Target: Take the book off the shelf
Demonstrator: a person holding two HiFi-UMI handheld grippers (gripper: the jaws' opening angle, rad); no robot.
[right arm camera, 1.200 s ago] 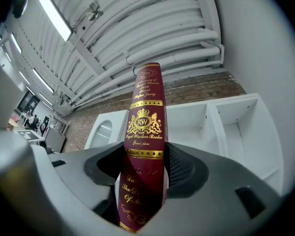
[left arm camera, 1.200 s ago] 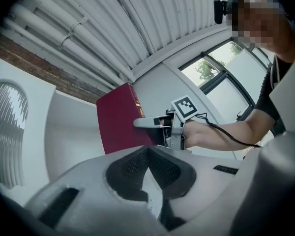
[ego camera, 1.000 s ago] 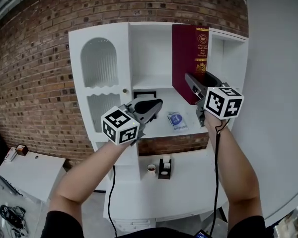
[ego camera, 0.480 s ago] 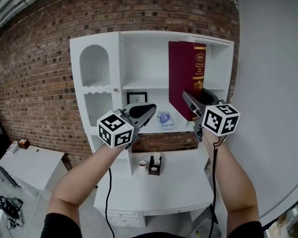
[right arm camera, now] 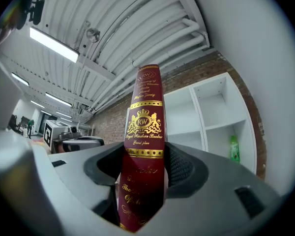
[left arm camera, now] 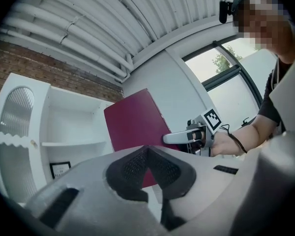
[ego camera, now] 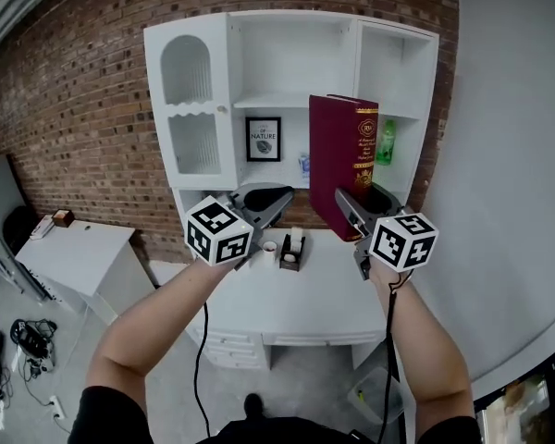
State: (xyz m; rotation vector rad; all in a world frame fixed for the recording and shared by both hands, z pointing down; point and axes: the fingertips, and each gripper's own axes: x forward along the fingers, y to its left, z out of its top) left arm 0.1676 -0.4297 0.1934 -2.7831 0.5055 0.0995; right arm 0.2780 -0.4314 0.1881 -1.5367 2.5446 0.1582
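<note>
The right claw [ego camera: 350, 203], spread wide, clamps the upright book [ego camera: 342, 155] near its foot, clear of the shelf [ego camera: 259, 102] and above the tabletop [ego camera: 287, 294], while the left claw [ego camera: 279, 198] is closed on nothing, so removal looks done and next comes a steady set-down.

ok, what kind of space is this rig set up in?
Probably a loft-style office or studio with a mock home corner. There is a bare brick wall, a white shelf unit above a white desk, and exposed ceiling pipes with strip lights overhead.
</note>
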